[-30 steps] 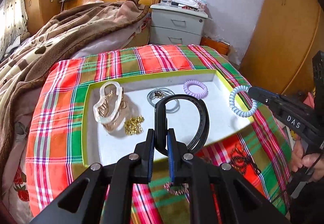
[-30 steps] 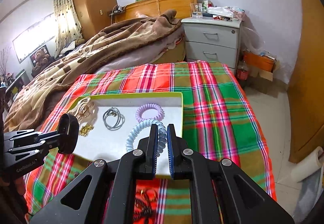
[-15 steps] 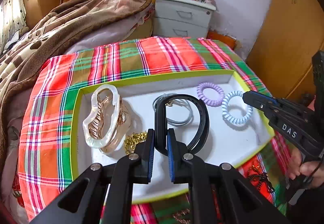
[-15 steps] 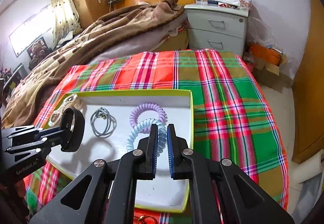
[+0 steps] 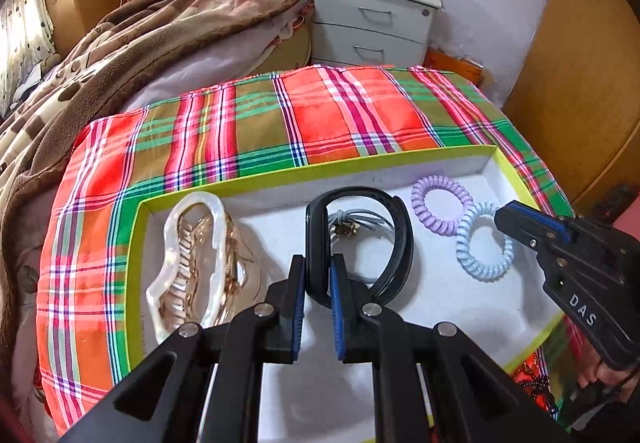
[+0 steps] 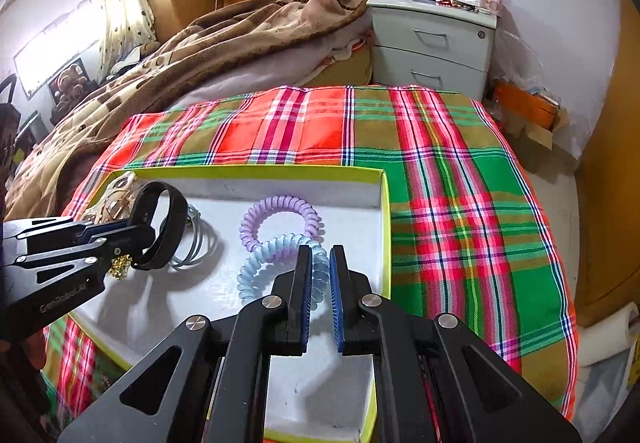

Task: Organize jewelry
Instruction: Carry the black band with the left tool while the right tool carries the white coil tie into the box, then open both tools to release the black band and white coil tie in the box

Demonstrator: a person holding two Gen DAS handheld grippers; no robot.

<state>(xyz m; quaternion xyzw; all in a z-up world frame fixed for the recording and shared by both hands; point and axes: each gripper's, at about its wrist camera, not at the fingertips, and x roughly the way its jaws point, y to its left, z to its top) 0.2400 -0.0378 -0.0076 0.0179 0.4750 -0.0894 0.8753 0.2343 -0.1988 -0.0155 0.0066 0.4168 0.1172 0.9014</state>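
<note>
A shallow box (image 5: 138, 267) with a yellow-green rim and white floor lies on a plaid cloth (image 5: 320, 115) spread over the bed.

At the box's left end rests a pearly white hair claw (image 5: 188, 263) with a translucent amber clip (image 5: 236, 263) just beside it on the right.

Left tongs (image 5: 318, 279): narrowly parted, clamped on the rim of a black band (image 5: 396, 243), which stands upright over the box floor. A grey hair tie (image 5: 360, 221) lies behind it, seen through the loop. From the right wrist view, a small gold chain (image 6: 120, 265) shows beneath these tongs.

Further right, a lilac coil tie (image 5: 438, 209) lies on the box floor near the far wall.

Right tongs (image 6: 320, 279): narrowly parted, gripping a pale blue coil tie (image 6: 256, 267) at its rim; the tie overlaps the near edge of the lilac one. Whether it rests on the floor cannot be told.
</note>
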